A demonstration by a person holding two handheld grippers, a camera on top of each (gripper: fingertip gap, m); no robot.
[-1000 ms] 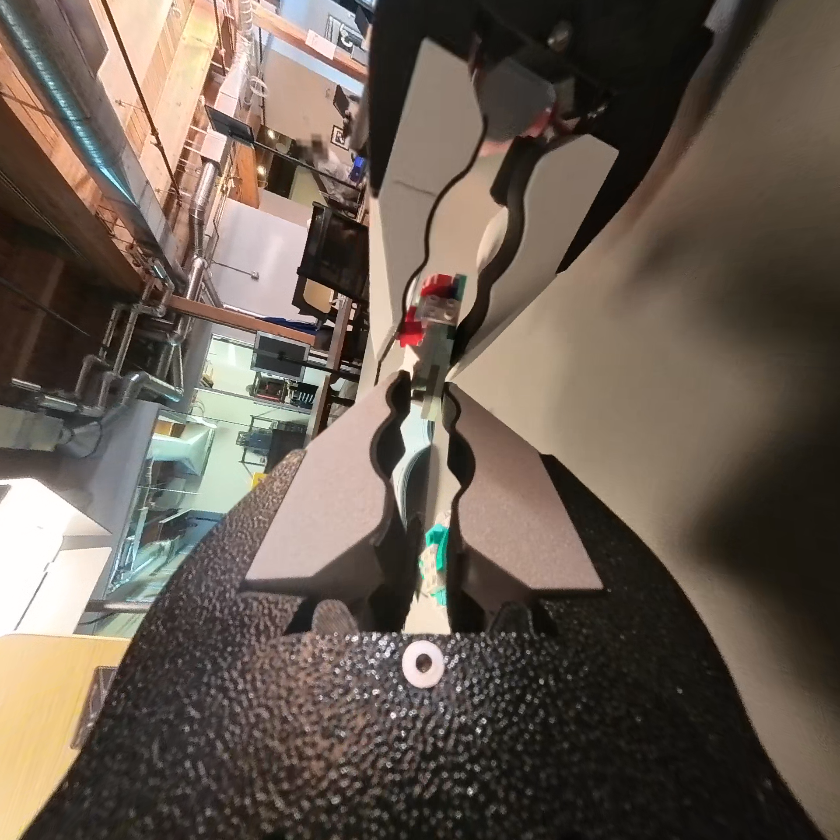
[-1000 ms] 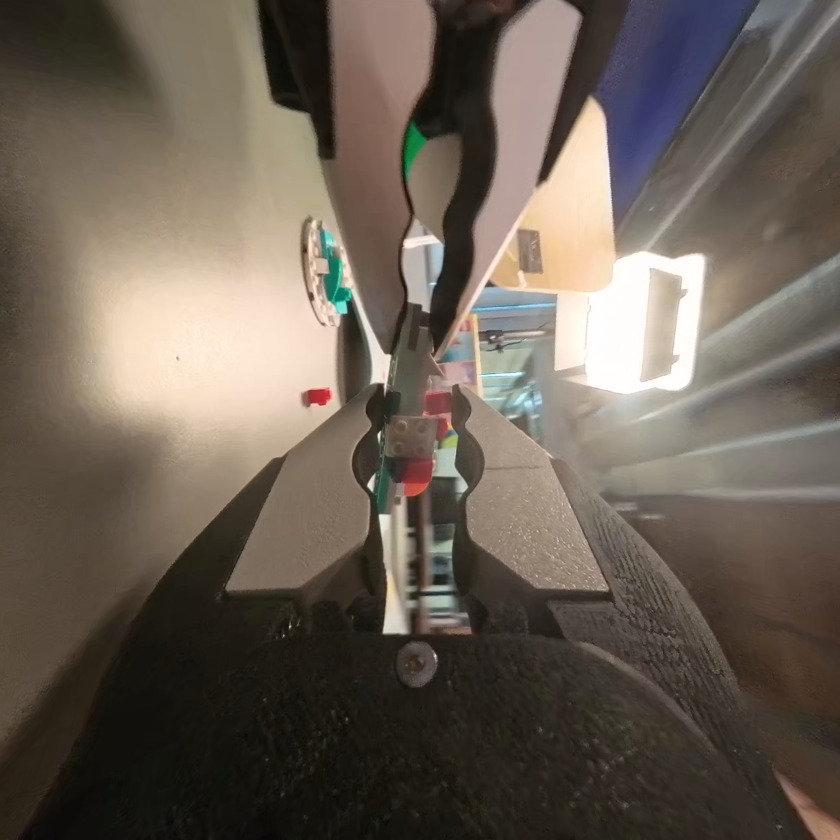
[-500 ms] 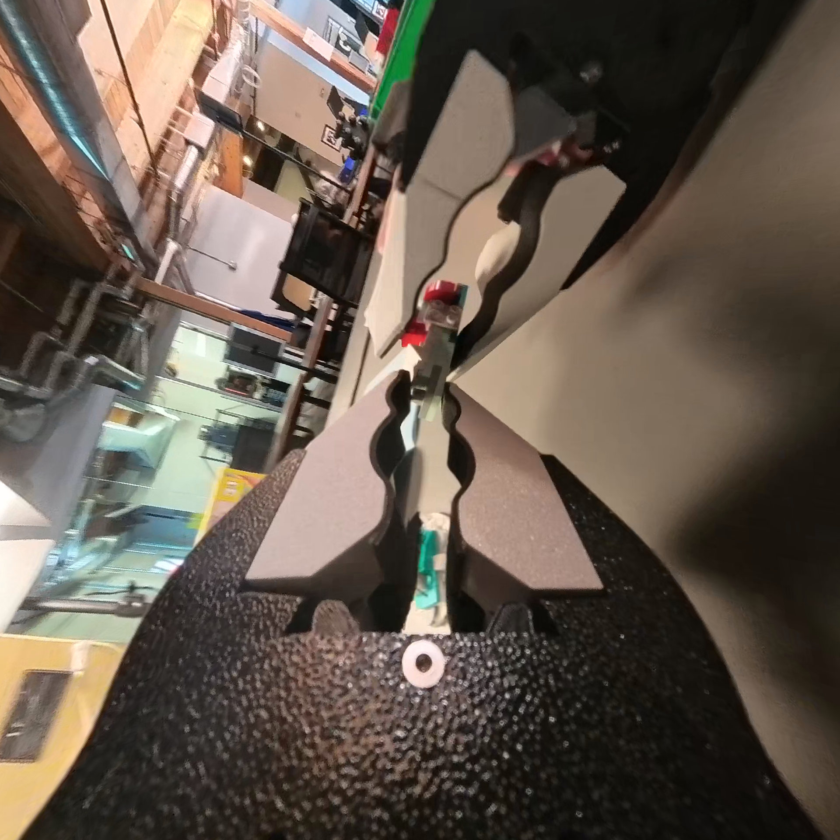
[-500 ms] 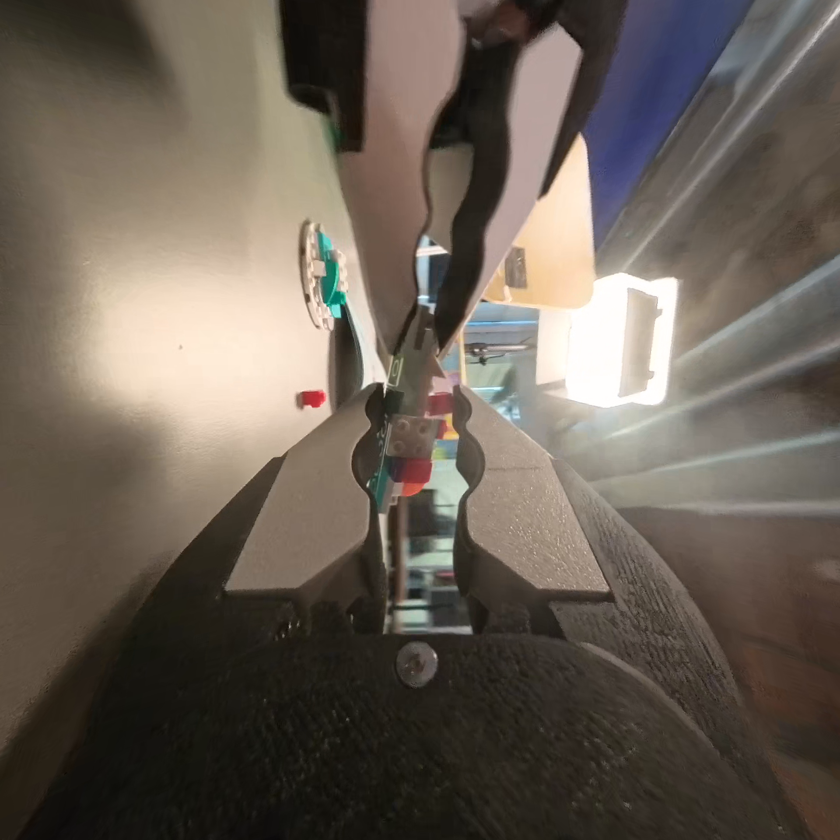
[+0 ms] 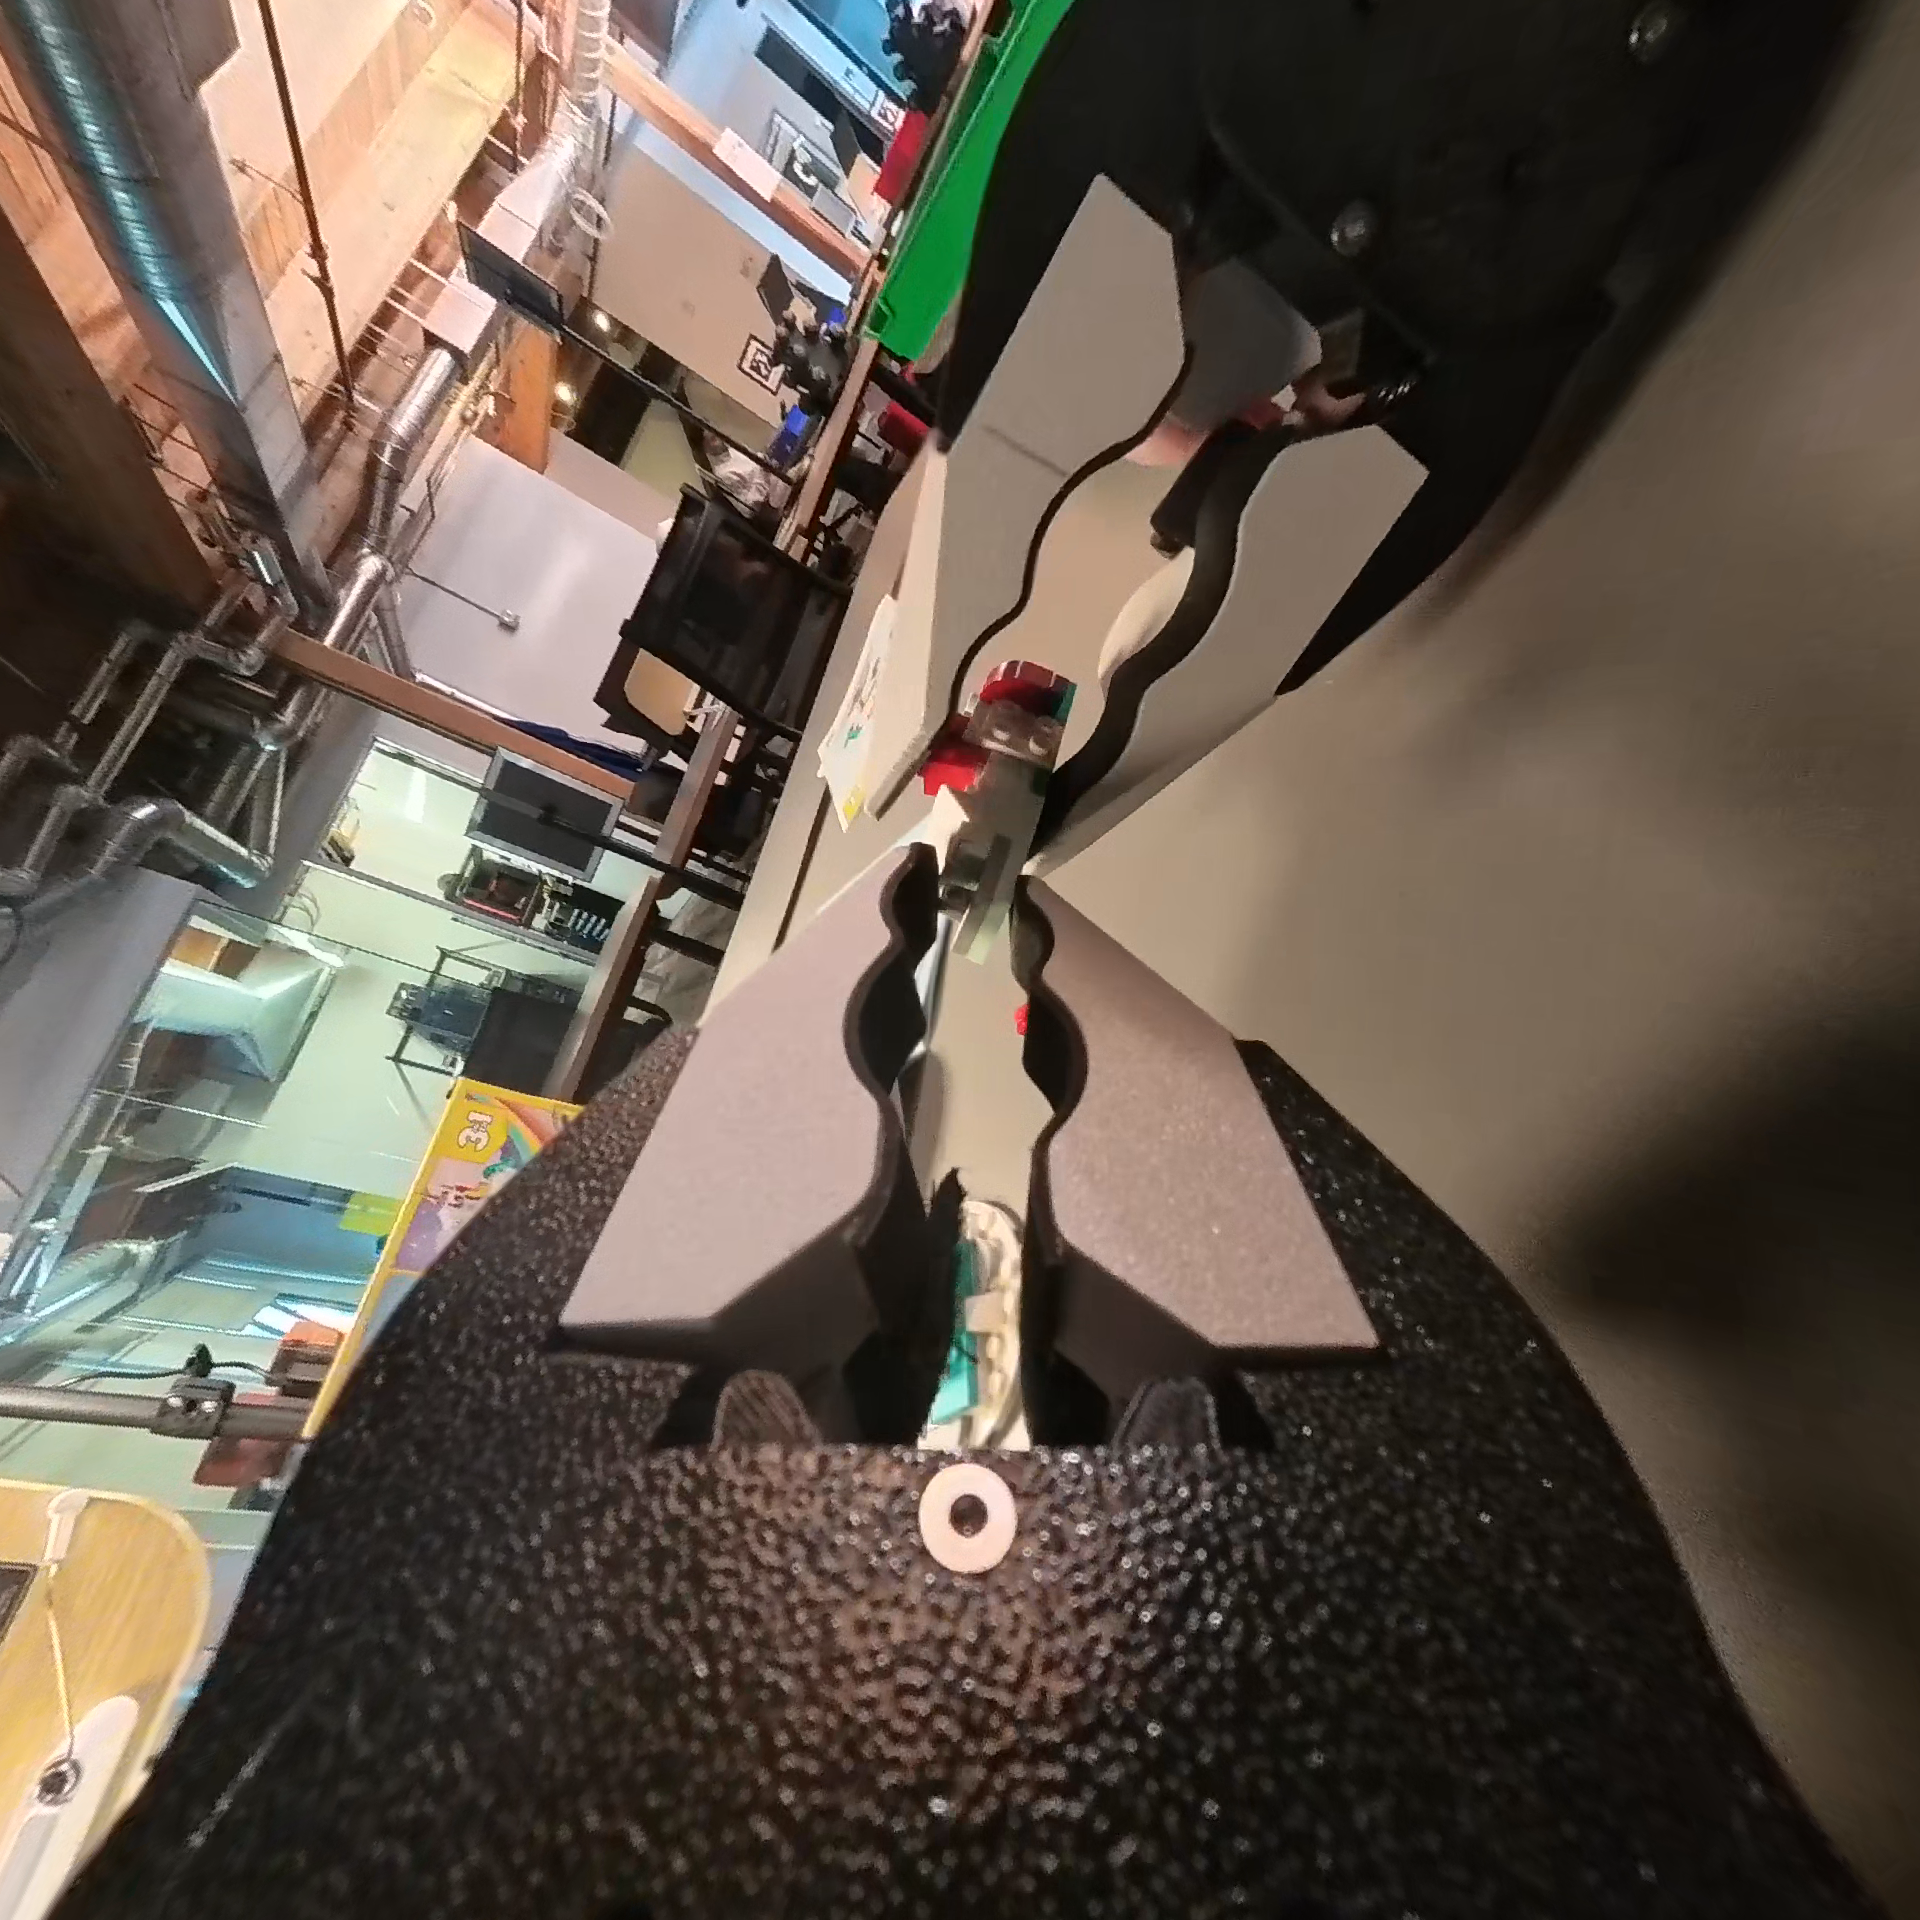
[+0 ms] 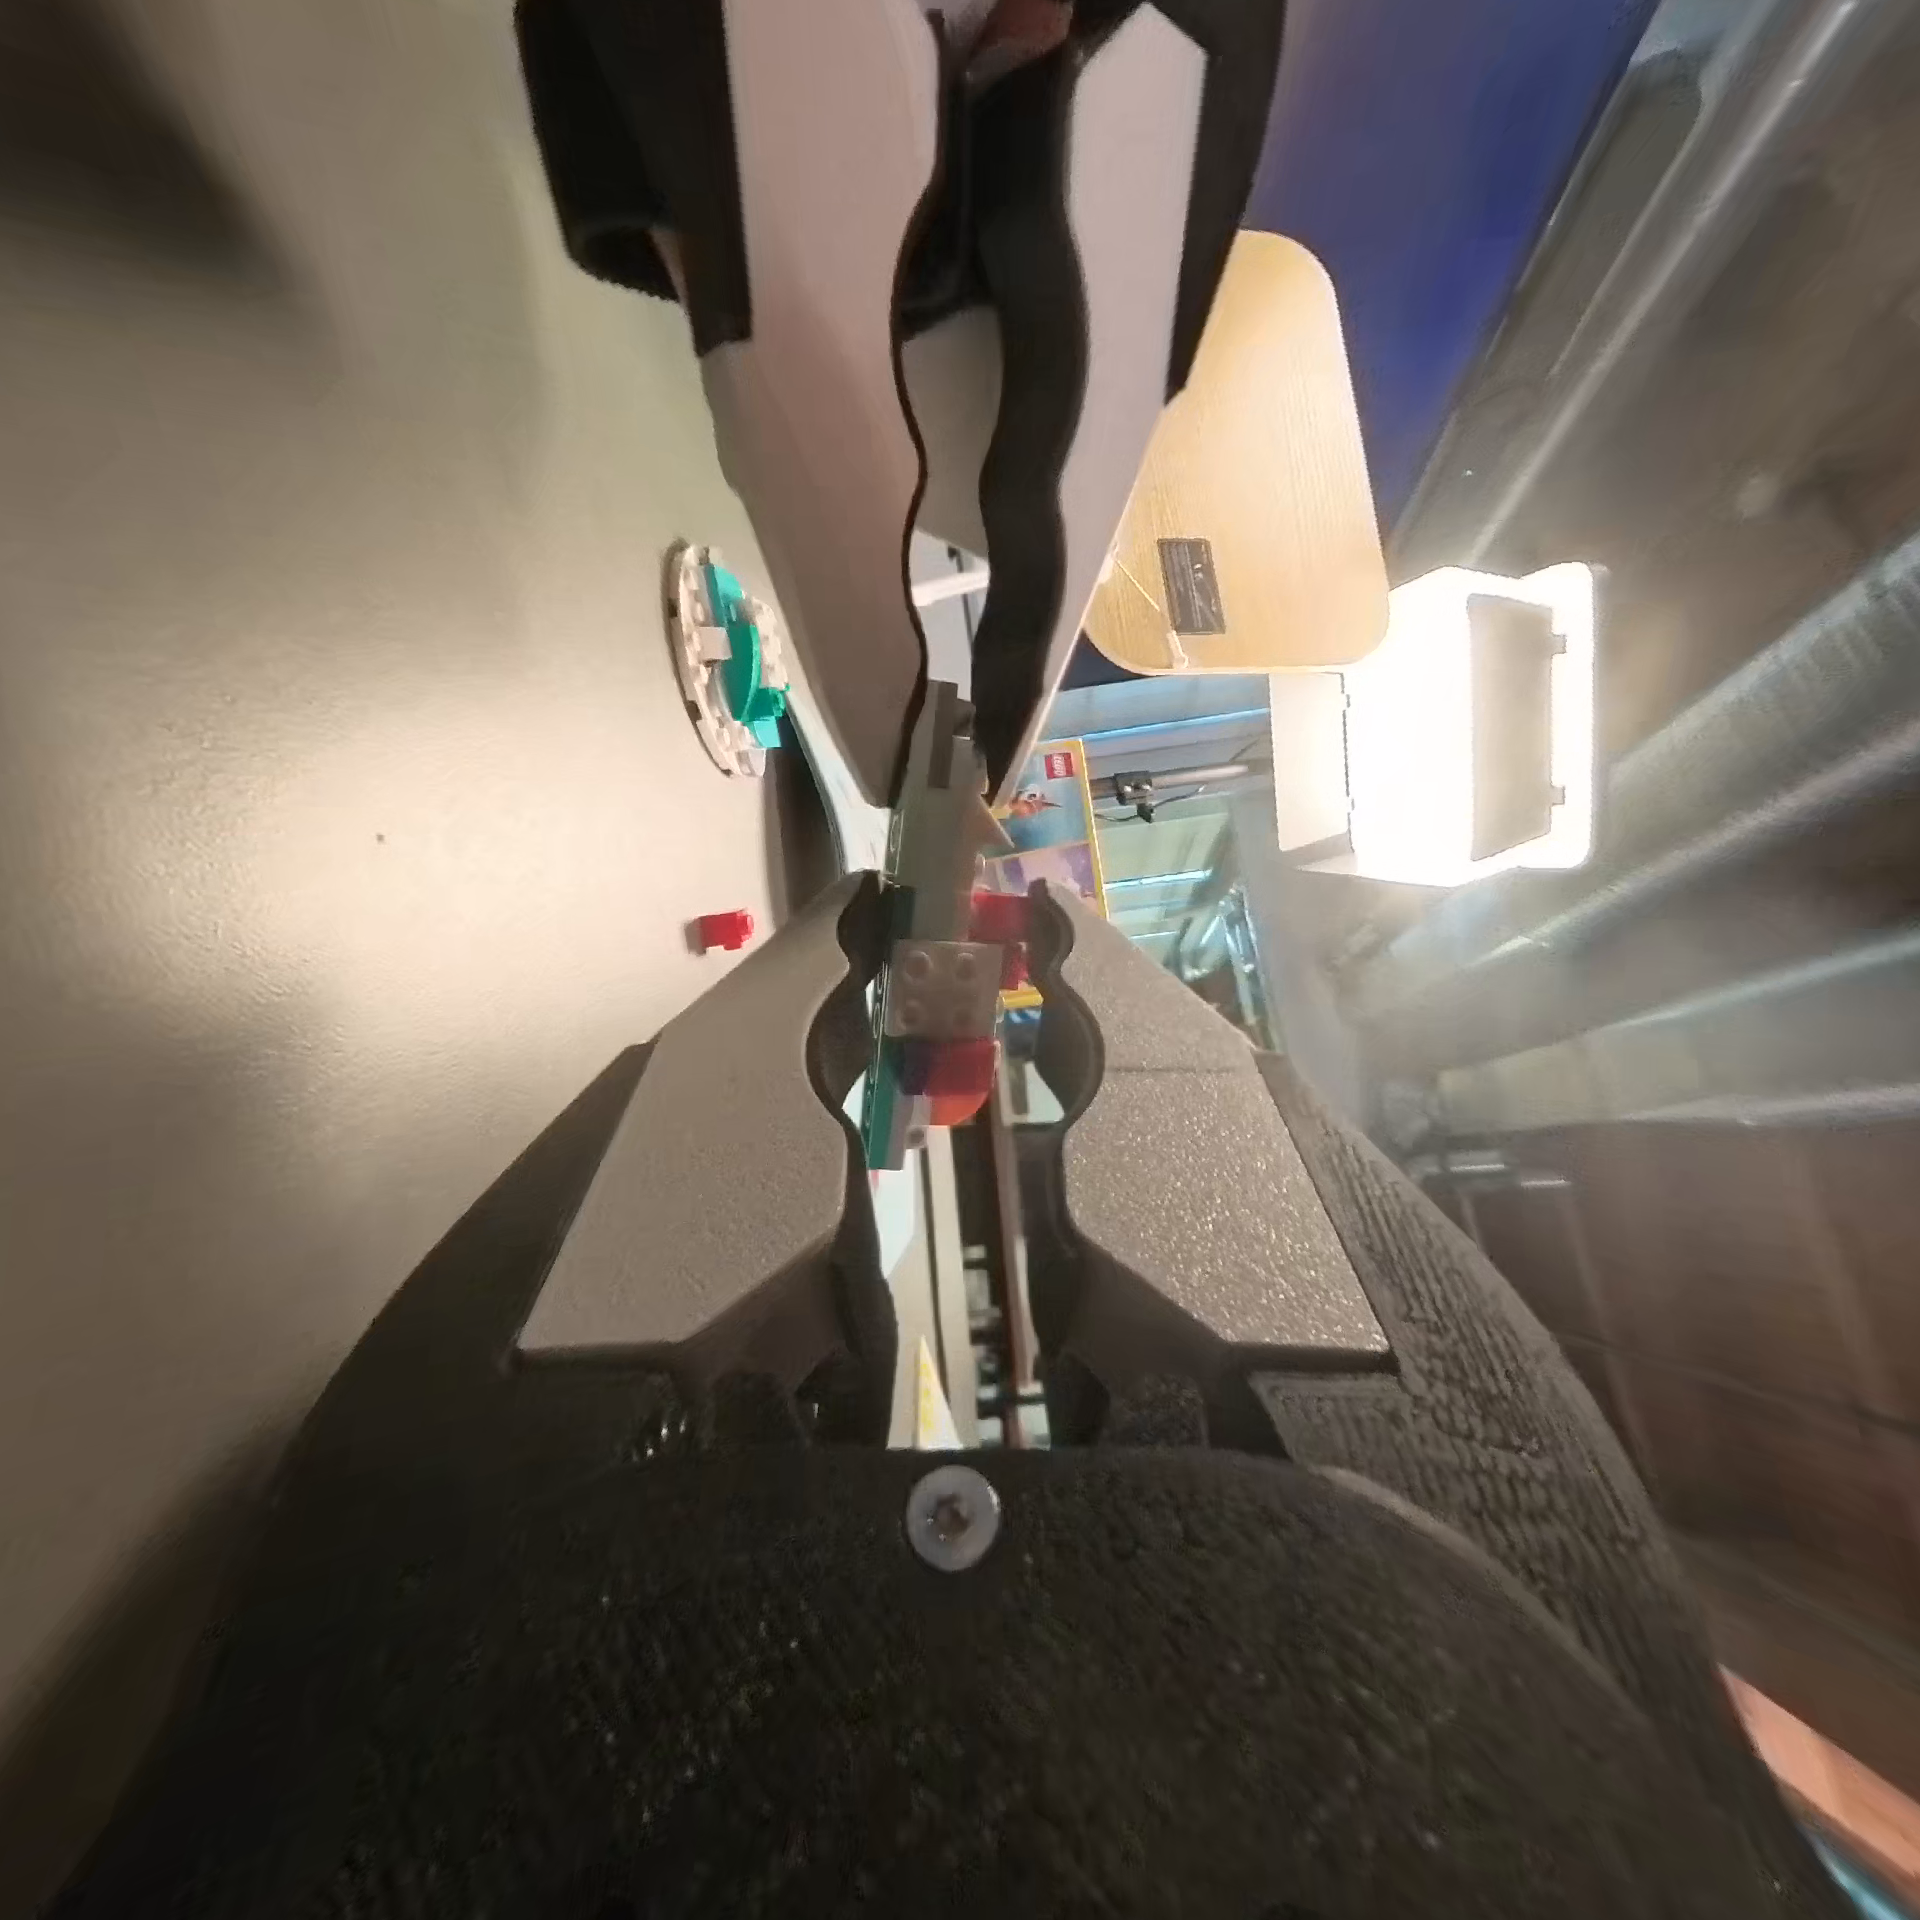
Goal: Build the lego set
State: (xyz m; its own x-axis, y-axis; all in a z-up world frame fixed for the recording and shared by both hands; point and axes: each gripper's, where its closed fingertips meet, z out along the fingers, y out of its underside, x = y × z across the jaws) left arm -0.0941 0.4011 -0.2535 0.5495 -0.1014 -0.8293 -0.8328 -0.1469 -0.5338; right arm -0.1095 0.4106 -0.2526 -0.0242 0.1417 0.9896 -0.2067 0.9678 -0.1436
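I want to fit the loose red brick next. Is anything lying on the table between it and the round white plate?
Nothing visible: the red brick and the round white plate lie apart on bare table.

Small lego assembly (image 6: 940, 997) of grey, red and teal pieces, held off the table (image 6: 312, 727), edge-on. Grey studded plate faces the right wrist camera; red pieces beside it, teal plate on the table side. Round white-and-teal lego base (image 6: 722, 670) lies flat on table. Loose red brick (image 6: 722, 931) near it, apart.
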